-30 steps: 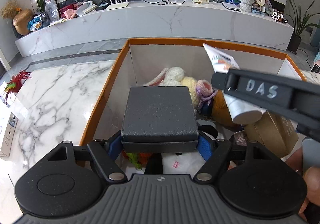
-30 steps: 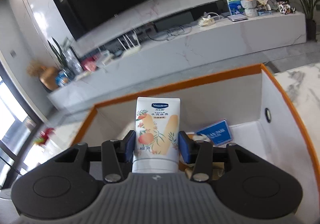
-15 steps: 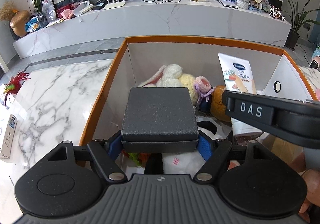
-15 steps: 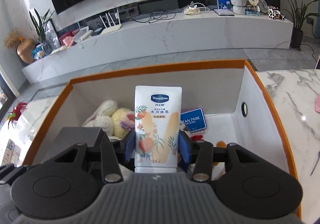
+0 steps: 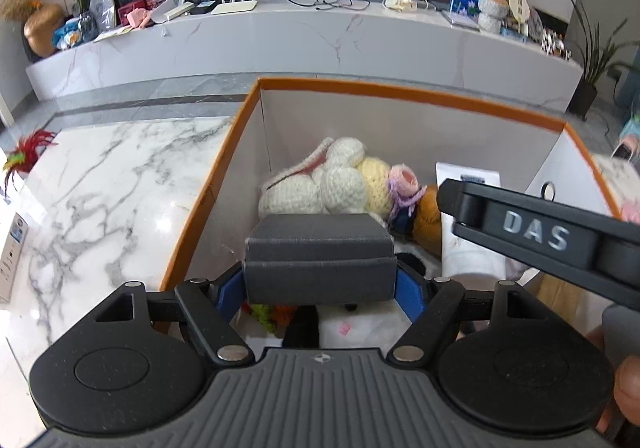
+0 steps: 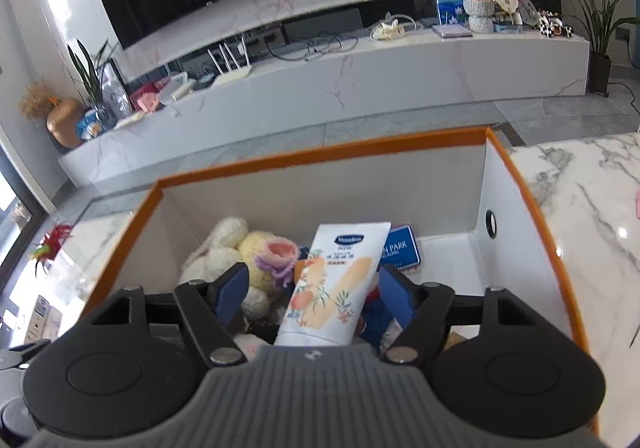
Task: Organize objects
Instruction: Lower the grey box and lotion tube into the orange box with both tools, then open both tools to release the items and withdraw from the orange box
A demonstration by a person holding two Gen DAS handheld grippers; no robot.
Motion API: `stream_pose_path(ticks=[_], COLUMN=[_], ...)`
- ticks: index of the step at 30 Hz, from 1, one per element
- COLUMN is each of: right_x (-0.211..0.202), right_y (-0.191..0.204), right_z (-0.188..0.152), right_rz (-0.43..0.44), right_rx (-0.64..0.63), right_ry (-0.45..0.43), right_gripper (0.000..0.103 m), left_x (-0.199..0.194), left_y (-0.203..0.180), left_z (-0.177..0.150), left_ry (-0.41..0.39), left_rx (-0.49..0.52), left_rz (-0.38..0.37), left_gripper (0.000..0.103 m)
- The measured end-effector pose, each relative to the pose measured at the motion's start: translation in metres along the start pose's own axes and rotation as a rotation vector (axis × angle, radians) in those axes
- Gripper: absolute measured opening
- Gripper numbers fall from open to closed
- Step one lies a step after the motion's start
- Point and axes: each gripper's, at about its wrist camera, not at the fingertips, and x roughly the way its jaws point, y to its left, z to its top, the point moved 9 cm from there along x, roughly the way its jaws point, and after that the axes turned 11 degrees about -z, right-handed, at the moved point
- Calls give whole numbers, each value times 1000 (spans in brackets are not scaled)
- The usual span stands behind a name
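An orange-rimmed white box (image 6: pixel 520 184) is seen, toys inside. A dark grey textured case (image 5: pixel 320 260) is pinched by the left gripper (image 5: pixel 320 284) above it. The right gripper (image 6: pixel 314 288) is opening; the peach-printed white lotion tube (image 6: pixel 332 288) between its pads seems already free, tilted.

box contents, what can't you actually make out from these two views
- Box floor near the camera, left wrist view: hidden by the dark grey case held in the left tool.
- Lotion tube cap, right wrist view: hidden behind the right tool body.
- Blue card, right wrist view: partly covered by the tube.
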Motion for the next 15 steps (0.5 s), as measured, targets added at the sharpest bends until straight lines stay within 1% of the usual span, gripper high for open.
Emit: stream_pose_path(ticks=[4, 7, 15], right_x=[-12, -20, -37], right_y=[-1, -3, -14], right_z=[4, 4, 3], right_rz=[2, 7, 21], right_rx=[-16, -22, -10], right_ry=[-30, -42, -53], right_gripper=[77, 78, 79], left_x=[-8, -12, -24], left_y=[3, 4, 1], left_z=[5, 7, 10], left_ry=[-33, -43, -77], left_rx=[-16, -25, -25], left_rz=[-8, -14, -34], left_gripper=[88, 88, 88])
